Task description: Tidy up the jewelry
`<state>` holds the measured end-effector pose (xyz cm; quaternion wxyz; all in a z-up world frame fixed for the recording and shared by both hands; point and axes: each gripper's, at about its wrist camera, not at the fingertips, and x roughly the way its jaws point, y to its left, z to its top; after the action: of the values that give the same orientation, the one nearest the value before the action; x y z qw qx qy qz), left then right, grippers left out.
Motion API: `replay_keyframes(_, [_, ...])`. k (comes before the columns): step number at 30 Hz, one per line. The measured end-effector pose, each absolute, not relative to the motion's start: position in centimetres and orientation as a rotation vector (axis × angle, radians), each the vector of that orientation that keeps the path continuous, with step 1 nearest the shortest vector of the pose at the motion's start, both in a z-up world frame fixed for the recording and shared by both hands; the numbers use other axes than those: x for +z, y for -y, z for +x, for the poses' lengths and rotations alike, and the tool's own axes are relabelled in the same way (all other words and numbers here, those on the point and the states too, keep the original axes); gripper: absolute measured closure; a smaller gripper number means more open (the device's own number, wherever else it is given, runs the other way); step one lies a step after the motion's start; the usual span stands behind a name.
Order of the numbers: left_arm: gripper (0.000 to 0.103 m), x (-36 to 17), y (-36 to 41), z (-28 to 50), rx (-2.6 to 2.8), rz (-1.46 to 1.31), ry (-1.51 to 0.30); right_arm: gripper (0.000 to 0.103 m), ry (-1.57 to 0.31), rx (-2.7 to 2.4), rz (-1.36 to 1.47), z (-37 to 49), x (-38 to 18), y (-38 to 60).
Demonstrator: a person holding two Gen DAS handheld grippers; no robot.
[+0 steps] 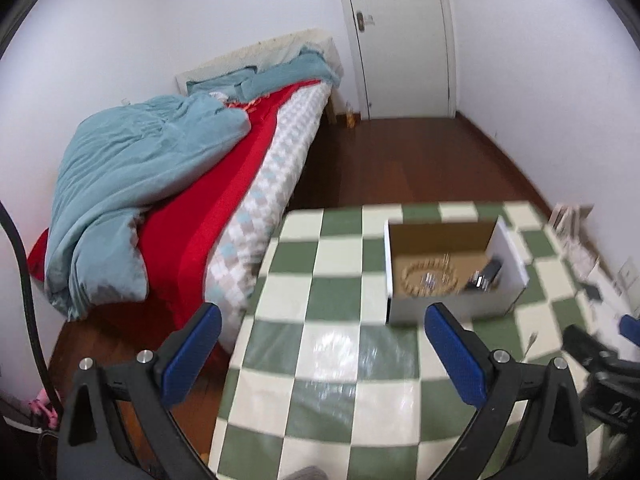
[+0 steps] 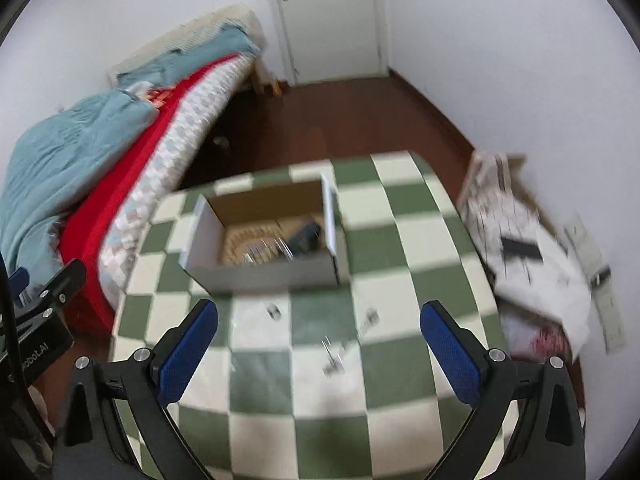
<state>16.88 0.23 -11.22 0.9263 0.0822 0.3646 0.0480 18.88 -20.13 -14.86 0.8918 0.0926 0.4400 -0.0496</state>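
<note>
Several small shiny jewelry pieces (image 2: 334, 354) lie loose on the green and cream checkered tablecloth (image 2: 400, 240), in front of the cardboard box (image 2: 260, 272); blur hides what kind they are. More jewelry is inside the open box: a beaded bracelet (image 1: 430, 278) lying in a ring on the bottom, some small silver pieces in its middle, and a dark object (image 1: 486, 274) beside it. The box stands on the table, toward the far edge. The right gripper (image 2: 318, 344) hovers over the loose pieces with its blue pads spread wide, holding nothing. The left gripper (image 1: 322, 348) is also spread wide and empty, over the cloth just before the box. Beside the table stands a bed (image 1: 256, 184) with a blue duvet (image 1: 132, 184) and a red sheet.
</note>
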Motion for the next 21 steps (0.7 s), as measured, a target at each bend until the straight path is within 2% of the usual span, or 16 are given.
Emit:
replay_keyframes(2, [0.0, -13.4, 0.4, 17.0, 0.102, 0.198, -0.797, 0.003, -0.948, -0.12, 0.202, 18.1, -16.9, 20.9])
replay_keyframes(6, [0.0, -18.2, 1.6, 17.9, 0.103, 0.263, -0.897, 0.024, -1.04, -0.114, 0.227, 17.6, -22.0, 22.1])
replay_keyframes(15, [0.0, -22.1, 1.4, 20.1, 0.113, 0.251, -0.994, 0.025, -1.087, -0.081, 0.263, 20.3, -28.4, 22.2])
replay_keyframes(17, [0.0, -22.2, 1.4, 20.6, 0.11, 0.245, -1.001, 0.029, -1.099, -0.087, 0.2, 21.2, -29.3, 21.2])
replay_keyframes(19, [0.0, -22.1, 1.5, 21.1, 0.093, 0.231, -1.001, 0.039, -1.086, -0.093, 0.101, 21.7, -29.4, 20.0])
replay_keyframes(20, [0.0, -22.1, 1.6, 21.3, 0.084, 0.227, -1.0, 0.054, -1.084, -0.102, 0.033, 21.9, -29.6, 19.1])
replay_keyframes(21, [0.0, -22.0, 1.8, 21.5, 0.072, 0.225, -0.997, 0.081, -1.066, -0.076, 0.022, 22.0, -29.5, 18.8])
